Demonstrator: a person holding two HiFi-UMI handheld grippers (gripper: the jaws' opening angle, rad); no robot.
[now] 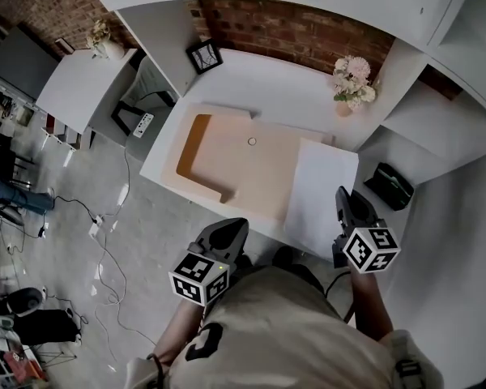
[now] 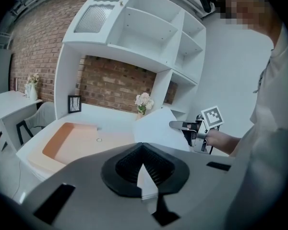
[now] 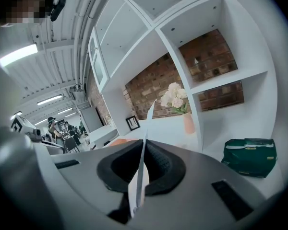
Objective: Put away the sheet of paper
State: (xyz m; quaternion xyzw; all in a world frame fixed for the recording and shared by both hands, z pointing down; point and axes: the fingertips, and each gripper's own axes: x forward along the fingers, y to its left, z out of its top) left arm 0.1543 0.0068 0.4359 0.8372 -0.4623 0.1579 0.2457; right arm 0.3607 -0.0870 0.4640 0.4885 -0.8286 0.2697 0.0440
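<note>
Fingers (image 3: 165,169) of the right gripper (image 3: 145,147) are pressed together on the sheet of paper (image 1: 320,193). It shows edge-on as a thin white blade between the ribbed black pads. The left gripper (image 2: 141,147) has its fingertips touching, with a pale sliver in the gap behind them that I cannot identify. It hangs off the desk's front edge, at 7 o'clock from the sheet.

A white shelving unit (image 2: 134,37) of boxy open compartments rises over the desk (image 1: 259,87), with rough red brick wall (image 1: 292,27) showing behind it. The desk is smooth, matte and white.

A peach tray (image 1: 251,173) lies on the desk. It is flat, with a stepped outline, a darker brown wall along its 9 o'clock side and a small ring near its middle.

The sheet is plain, white and rectangular. It lies at 3 o'clock from the tray, just beside it, and its near end reaches the desk's front edge. The right gripper holds it at its 4 o'clock edge. In the left gripper view, that side looks curved up off the desk.

A green bag (image 1: 389,185) with a glossy surface sits on a lower white shelf, at 3 o'clock from the sheet. Pale flowers (image 1: 352,78) in a small peach vase stand at 1 o'clock from the tray. A black-framed picture (image 1: 204,55) leans at 11 o'clock.
</note>
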